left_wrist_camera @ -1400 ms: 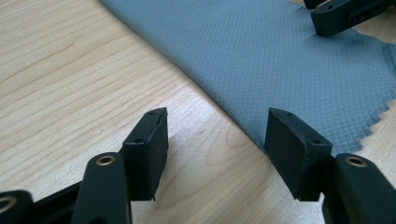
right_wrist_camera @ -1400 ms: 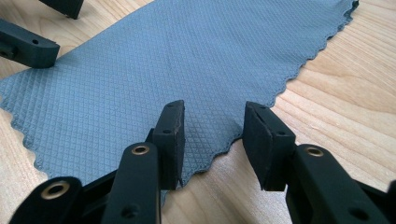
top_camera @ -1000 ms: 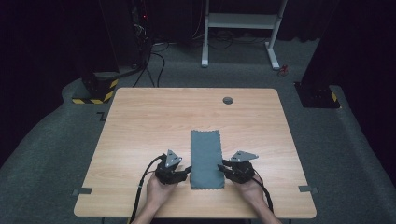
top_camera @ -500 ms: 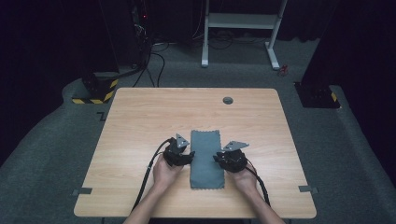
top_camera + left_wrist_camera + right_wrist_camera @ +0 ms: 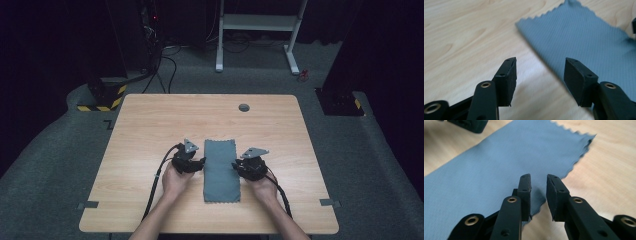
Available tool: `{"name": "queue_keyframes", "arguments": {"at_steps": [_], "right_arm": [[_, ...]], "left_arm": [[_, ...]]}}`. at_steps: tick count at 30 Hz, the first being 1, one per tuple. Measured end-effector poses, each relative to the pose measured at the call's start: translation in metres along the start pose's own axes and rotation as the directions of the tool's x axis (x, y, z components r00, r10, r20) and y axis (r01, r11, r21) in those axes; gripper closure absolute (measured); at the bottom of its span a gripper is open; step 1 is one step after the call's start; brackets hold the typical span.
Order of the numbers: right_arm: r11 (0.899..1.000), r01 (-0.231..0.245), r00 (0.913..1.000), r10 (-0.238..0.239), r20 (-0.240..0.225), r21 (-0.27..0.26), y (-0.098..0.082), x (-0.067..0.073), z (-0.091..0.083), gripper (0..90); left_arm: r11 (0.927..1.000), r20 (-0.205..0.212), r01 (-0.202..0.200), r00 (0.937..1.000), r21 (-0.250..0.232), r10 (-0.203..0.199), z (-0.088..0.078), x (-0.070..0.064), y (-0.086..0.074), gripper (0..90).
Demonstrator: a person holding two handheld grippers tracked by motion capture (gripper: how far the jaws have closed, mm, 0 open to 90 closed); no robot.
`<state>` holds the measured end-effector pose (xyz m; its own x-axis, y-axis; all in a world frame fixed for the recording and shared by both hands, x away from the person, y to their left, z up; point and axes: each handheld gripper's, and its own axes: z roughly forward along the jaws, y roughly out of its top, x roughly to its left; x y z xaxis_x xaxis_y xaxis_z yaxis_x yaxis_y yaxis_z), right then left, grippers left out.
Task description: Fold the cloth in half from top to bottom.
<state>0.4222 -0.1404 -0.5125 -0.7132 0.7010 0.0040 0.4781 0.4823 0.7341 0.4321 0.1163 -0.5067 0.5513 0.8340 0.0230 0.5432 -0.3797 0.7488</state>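
Item: grey-blue cloth (image 5: 220, 170), folded into a long narrow strip with pinked, zigzag edges. It lies flat on the light wooden surface (image 5: 150, 125), in the near half, its long axis running away from the person, between the two hands.

Left tongs (image 5: 200, 163): held in the person's left hand (image 5: 175, 179), just beside the cloth's left long edge, about midway along it. In the left gripper view (image 5: 540, 72) the jaws stand wide apart and released, nothing between the pads; the left pad sits over bare wood, the right pad over the cloth's edge. Whether the pad touches the fabric cannot be told.

Right tongs (image 5: 235, 166): held in the right hand (image 5: 264, 187), at the cloth's right long edge, level with the left pair. In the right gripper view (image 5: 538, 192) the jaws have just been closing and now stand with a narrow gap, not clenched. The cloth's edge lies beneath and between the pads; no pinch on the fabric is visible.

Fittings: a black cable (image 5: 156, 185) trails from the left tongs toward the near edge; a grey three-cornered plate (image 5: 254, 151) tops the right pair.

Other: small dark round inset (image 5: 244, 107) near the far edge, well apart from the cloth.
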Motion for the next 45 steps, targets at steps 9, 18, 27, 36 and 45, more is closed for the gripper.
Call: {"name": "queue_keyframes", "arguments": {"at_steps": [9,18,27,36,45], "right_arm": [[0.999,-0.042,0.9991,0.042,0.008,0.007,0.013,-0.008,0.018,73.5],[0.998,-0.052,0.9983,0.05,0.029,0.039,0.012,-0.018,0.018,70.8],[0.992,-0.128,0.9915,0.128,0.024,-0.023,0.013,-0.027,0.011,65.1],[0.983,-0.175,0.9829,0.177,0.049,-0.056,0.013,-0.036,0.004,60.9],[0.982,-0.191,0.9805,0.191,0.045,-0.011,0.019,-0.046,0.012,59.8]], "left_arm": [[0.998,-0.059,0.029,0.9979,0.057,-0.025,0.033,0.006,0.018,45.0],[0.9924,-0.051,0.077,0.996,0.095,-0.073,0.032,0.017,0.018,43.9],[0.9951,0.01,0.07,0.9974,0.07,-0.071,0.022,0.019,0.017,42.8],[0.995,0.01,0.068,0.9976,0.073,-0.069,0.024,0.023,0.016,42.6],[0.9949,-0.032,0.055,0.9981,0.085,-0.052,0.025,0.03,0.012,42.2]]}}
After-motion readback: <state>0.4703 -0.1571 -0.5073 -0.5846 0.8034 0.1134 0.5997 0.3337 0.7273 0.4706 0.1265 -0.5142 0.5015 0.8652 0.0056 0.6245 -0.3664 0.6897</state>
